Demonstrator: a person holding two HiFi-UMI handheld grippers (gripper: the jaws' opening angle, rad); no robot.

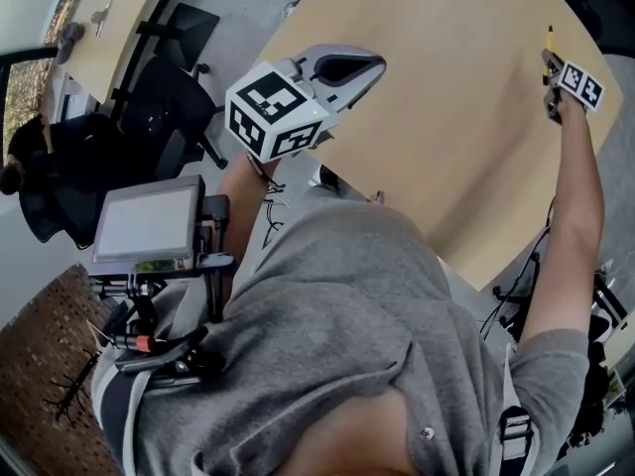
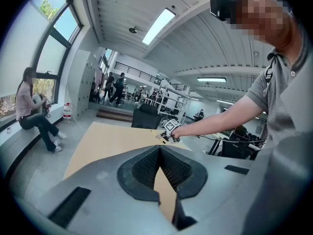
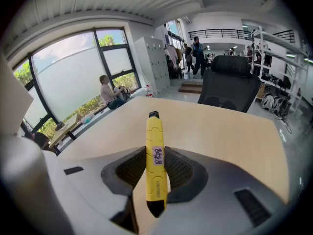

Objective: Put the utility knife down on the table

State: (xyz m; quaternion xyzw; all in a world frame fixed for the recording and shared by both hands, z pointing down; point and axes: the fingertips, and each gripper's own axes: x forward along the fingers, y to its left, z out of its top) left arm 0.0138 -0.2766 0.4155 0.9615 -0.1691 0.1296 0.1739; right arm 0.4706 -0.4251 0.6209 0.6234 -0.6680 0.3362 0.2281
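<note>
The yellow utility knife (image 3: 155, 155) stands lengthwise between the pads of my right gripper (image 3: 155, 153), which is shut on it, its black tip pointing forward over the tan table (image 3: 220, 131). In the head view this right gripper (image 1: 556, 72) is far out over the table (image 1: 446, 127) on an outstretched arm, with the knife's (image 1: 550, 38) tip showing past it. My left gripper (image 1: 372, 64) hovers near the table's left edge, shut and empty; in its own view the pads meet at the tips (image 2: 159, 149). From there the right gripper (image 2: 170, 131) shows low over the table (image 2: 107, 141).
A black office chair (image 3: 230, 87) stands at the table's far side. A person (image 3: 108, 93) sits by the windows. Another black chair (image 1: 164, 107) and a second table (image 1: 109, 18) are at the left. A screen on a rig (image 1: 149, 224) sits close to my body.
</note>
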